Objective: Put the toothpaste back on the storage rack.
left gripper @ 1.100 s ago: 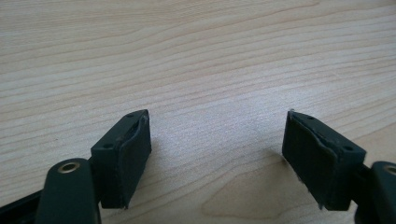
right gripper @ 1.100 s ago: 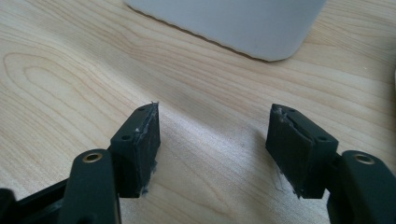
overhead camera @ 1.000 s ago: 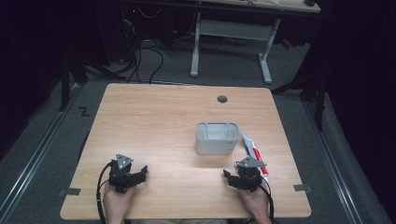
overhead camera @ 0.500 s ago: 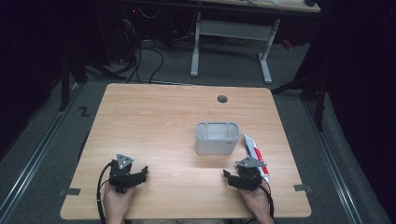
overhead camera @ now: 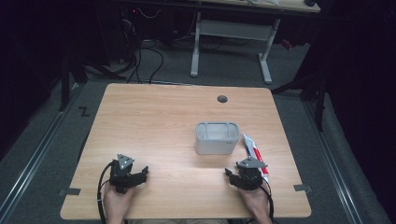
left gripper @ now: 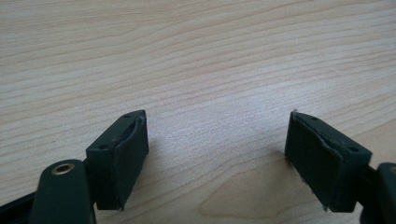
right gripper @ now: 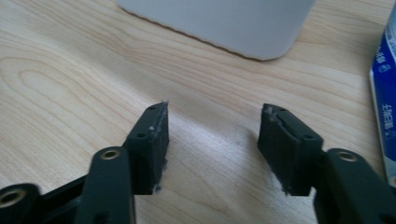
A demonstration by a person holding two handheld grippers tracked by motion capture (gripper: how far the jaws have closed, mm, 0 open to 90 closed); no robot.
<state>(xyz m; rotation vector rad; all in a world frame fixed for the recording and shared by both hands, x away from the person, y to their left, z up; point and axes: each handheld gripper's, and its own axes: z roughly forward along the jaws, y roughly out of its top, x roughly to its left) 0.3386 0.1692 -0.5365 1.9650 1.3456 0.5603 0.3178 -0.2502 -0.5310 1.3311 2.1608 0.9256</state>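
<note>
A grey plastic tub (overhead camera: 217, 137) stands right of centre on the wooden table (overhead camera: 154, 121). A toothpaste tube (overhead camera: 254, 151) lies flat just beside the tub's right wall. The right gripper (right gripper: 212, 140) rests on the table in front of the tub, jaws spread and empty. The left gripper (left gripper: 217, 149) sits well apart from the tub, toward the near left edge, jaws spread over bare wood.
</note>
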